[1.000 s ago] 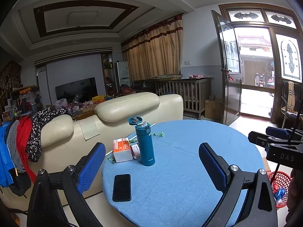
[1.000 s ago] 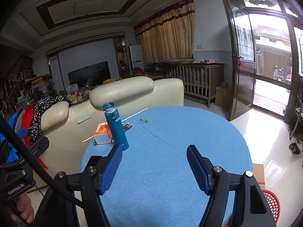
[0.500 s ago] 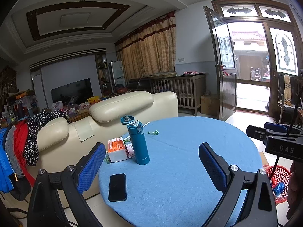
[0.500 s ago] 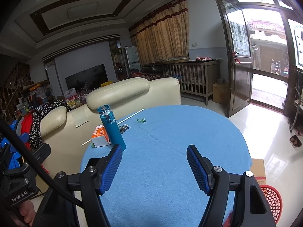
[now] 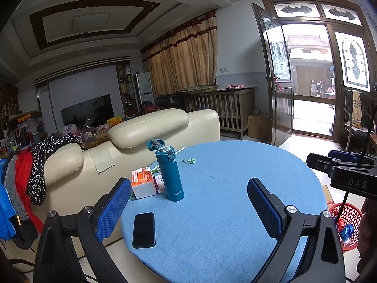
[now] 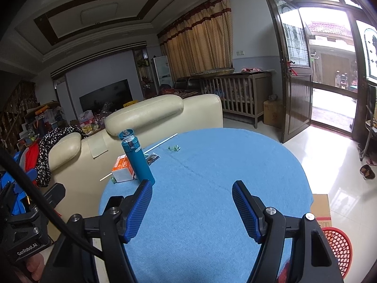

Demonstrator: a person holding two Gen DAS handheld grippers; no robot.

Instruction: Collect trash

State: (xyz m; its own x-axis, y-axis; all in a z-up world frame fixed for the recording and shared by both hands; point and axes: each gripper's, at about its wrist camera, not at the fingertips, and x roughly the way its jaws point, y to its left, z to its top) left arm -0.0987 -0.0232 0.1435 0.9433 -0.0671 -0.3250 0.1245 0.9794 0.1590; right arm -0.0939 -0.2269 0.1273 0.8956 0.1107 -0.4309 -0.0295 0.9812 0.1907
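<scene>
A round table with a blue cloth (image 5: 235, 188) (image 6: 212, 176) holds the trash: a small green crumpled wrapper (image 5: 189, 160) (image 6: 174, 147) at the far side and more wrappers (image 5: 160, 182) (image 6: 152, 158) beside a teal flask. A red mesh basket (image 5: 345, 221) (image 6: 338, 247) with some trash in it stands on the floor at the right. My left gripper (image 5: 188, 204) is open and empty above the near edge of the table. My right gripper (image 6: 192, 208) is open and empty above the table, well short of the wrappers.
A teal flask (image 5: 169, 172) (image 6: 136, 160) with its lid open, an orange-and-white box (image 5: 143, 184) (image 6: 122, 171), a black phone (image 5: 143, 230) and a white straw (image 6: 160, 143) are on the table. A cream sofa (image 5: 141, 136) stands behind it. A cardboard box (image 6: 321, 207) sits by the basket.
Both grippers have drifted slightly back and to the right, so the table objects sit a little further left in view. Both stay open and empty.
</scene>
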